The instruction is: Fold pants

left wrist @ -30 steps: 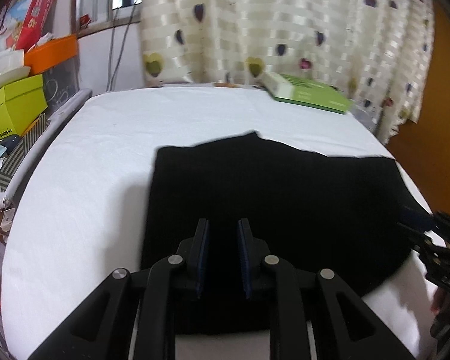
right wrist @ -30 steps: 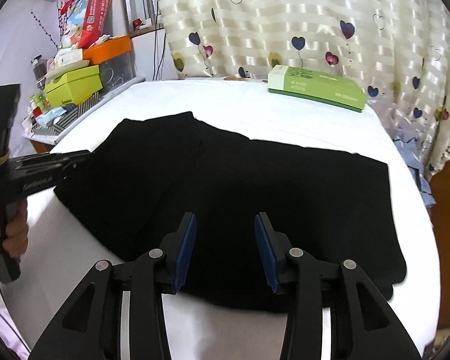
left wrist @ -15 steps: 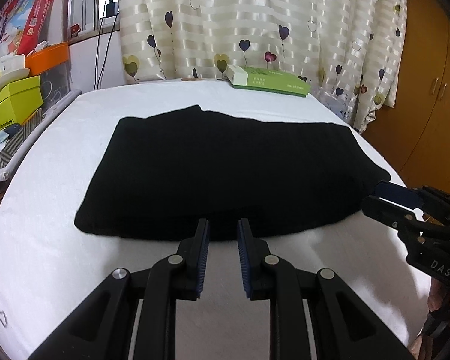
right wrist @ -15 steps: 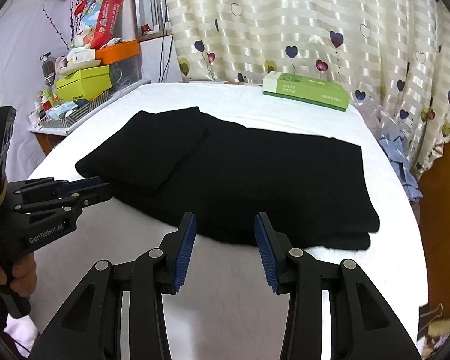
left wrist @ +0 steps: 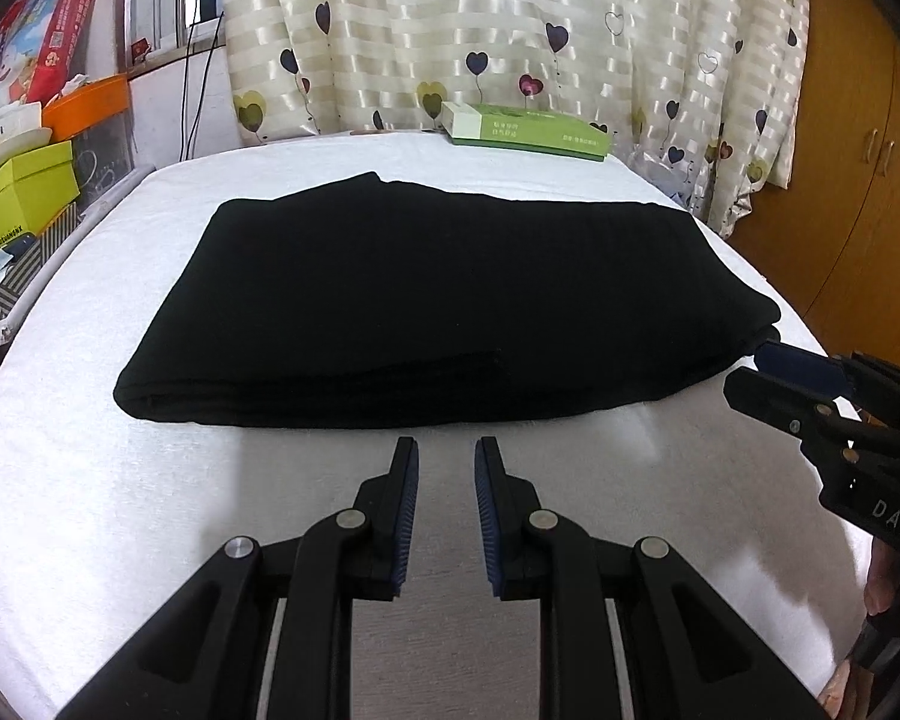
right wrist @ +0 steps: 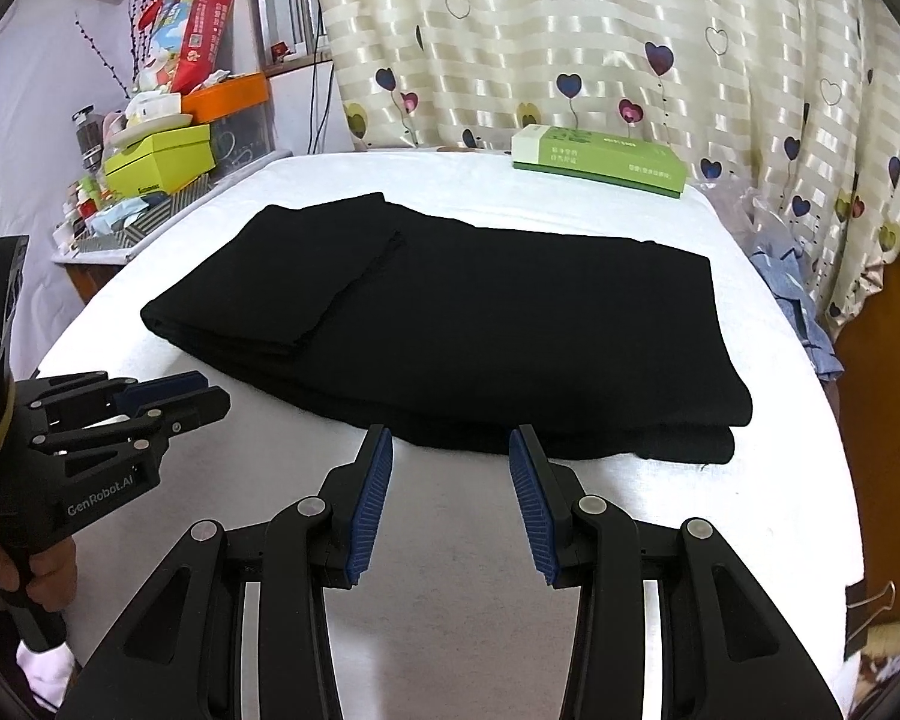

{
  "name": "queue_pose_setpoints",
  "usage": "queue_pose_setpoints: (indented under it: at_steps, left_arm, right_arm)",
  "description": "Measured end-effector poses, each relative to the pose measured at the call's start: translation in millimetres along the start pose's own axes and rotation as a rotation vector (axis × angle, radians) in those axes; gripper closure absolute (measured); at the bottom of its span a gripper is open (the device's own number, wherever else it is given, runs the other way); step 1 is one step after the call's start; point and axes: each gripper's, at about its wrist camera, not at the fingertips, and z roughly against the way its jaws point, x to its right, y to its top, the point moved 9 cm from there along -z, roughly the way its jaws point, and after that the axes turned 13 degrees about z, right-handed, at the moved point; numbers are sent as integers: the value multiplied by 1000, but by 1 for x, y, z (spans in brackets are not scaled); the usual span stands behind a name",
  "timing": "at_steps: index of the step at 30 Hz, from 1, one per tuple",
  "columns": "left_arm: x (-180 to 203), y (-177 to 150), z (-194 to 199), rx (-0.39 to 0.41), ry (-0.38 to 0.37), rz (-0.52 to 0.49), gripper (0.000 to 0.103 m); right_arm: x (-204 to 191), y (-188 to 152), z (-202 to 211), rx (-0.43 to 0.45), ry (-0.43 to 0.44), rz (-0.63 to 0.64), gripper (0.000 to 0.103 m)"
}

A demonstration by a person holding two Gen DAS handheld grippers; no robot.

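Nearest the lens in the left wrist view, we find the left gripper (left wrist: 446, 450) with its blue-padded fingers a narrow gap apart, holding nothing, poised over bare white cloth just short of the garment. In the right wrist view, the right gripper (right wrist: 450, 438) has its fingers spread wider, also empty, their tips at the near edge of the garment; we cannot tell whether they touch it. Each tool also appears at the edge of the other's view, gripped by a hand (right wrist: 27, 576).

The black pants (left wrist: 444, 300) lie folded into a broad, layered rectangle near the middle of the table (left wrist: 90, 510), which is covered in white fabric. From the right wrist view we note a smaller folded panel lying on top at the garment's left end, and stacked layers visible along the near right edge. The fabric lies flat, free of both tools.

Beyond the pants, at the far edge of the table, a green box (right wrist: 600, 165) rests well apart from the garment. Behind it hangs a striped curtain (right wrist: 570, 42) printed with hearts. To the far left we record a cluttered shelf carrying a lime-green box (right wrist: 162, 165) and an orange bin (right wrist: 228, 96). A wooden cabinet (left wrist: 858, 150) stands at the far right.
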Motion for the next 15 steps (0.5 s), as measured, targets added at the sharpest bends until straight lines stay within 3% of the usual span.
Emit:
queue_pose_setpoints:
  at_steps: [15]
  left_arm:
    - [-5,-1,-5,-9,15,25,82]
  right_arm:
    - [9,-10,-6,-13,14,-39,61]
